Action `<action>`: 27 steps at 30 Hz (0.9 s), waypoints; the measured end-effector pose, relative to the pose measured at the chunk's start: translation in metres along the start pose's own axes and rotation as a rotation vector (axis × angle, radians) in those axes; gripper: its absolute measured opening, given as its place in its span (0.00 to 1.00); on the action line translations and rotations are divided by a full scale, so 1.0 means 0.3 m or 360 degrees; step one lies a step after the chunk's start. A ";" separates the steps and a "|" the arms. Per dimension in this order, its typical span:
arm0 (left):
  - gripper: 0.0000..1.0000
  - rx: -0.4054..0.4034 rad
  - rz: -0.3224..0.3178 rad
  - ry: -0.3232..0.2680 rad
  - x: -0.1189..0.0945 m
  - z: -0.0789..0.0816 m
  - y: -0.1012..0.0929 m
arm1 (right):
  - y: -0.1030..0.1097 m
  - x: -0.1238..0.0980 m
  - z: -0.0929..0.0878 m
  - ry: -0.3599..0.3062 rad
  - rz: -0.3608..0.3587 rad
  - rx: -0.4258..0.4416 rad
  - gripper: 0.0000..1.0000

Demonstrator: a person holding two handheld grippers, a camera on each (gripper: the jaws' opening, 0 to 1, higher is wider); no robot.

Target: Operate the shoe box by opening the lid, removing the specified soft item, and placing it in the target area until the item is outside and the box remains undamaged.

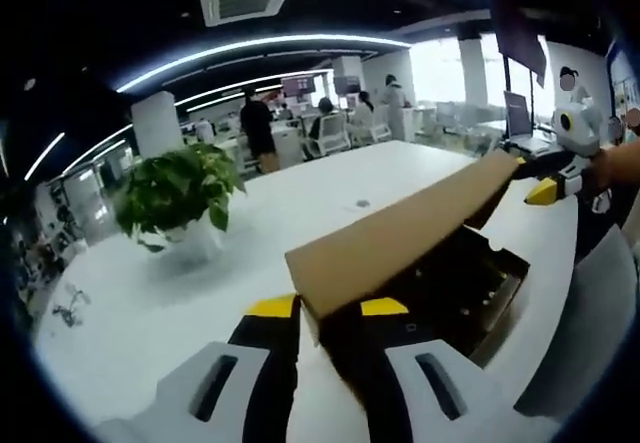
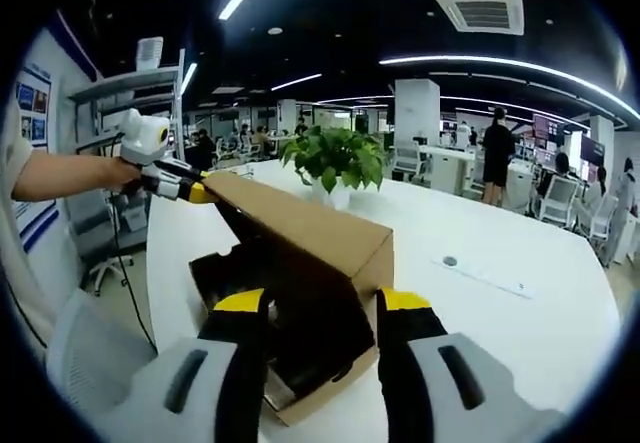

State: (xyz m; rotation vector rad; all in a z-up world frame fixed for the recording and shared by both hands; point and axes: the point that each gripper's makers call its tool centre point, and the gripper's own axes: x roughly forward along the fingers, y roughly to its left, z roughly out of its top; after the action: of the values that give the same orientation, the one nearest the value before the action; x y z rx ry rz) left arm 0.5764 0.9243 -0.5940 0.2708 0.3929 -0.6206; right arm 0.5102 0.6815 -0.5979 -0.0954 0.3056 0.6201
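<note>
Cardboard fills the middle of your left gripper view: the shoe box [image 1: 440, 283] sits on the white table [image 1: 300, 203] with its lid [image 1: 400, 228] lifted and tilted, the dark inside showing beneath it. Your left gripper [image 1: 328, 308] has its yellow-tipped jaws spread on either side of the lid's near corner, and you cannot tell whether they touch it. At the lid's far end your right gripper [image 1: 545, 188] meets the cardboard edge; whether it pinches is unclear. A potted plant [image 1: 180, 198] stands well apart to the left.

In your right gripper view the box [image 2: 290, 333] lies just ahead of your right gripper [image 2: 322, 303], whose jaws stand apart around the lid's [image 2: 300, 228] near end, contact again uncertain. At the far corner of the lid, your left gripper [image 2: 190, 191] touches the edge, held by a hand [image 2: 125, 173]. The plant [image 2: 335, 158] stands behind the box. The box interior is dark and the soft item cannot be made out.
</note>
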 end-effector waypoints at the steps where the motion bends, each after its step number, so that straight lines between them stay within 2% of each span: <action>1: 0.15 0.0012 0.0013 -0.0001 0.004 0.005 0.008 | -0.002 0.002 0.002 0.0001 -0.0002 -0.0006 0.40; 9: 0.04 0.0025 0.0075 -0.0008 0.029 0.029 0.057 | -0.030 0.017 0.018 -0.0011 -0.0029 -0.0037 0.37; 14: 0.03 -0.0026 0.0085 -0.0019 0.040 0.037 0.071 | -0.051 0.027 0.014 0.0003 -0.0039 -0.0051 0.33; 19: 0.03 -0.0028 0.0084 -0.0022 0.050 0.040 0.086 | -0.076 0.035 -0.028 0.0054 -0.0060 -0.0052 0.28; 27: 0.03 -0.0024 0.0085 -0.0025 0.070 0.052 0.099 | -0.142 0.046 -0.126 0.0179 -0.0154 -0.0106 0.20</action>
State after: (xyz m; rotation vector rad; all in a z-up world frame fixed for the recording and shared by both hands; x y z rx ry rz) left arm 0.6145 0.9312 -0.5853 0.2610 0.3738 -0.5669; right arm 0.5361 0.6478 -0.6382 -0.2083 0.3867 0.5296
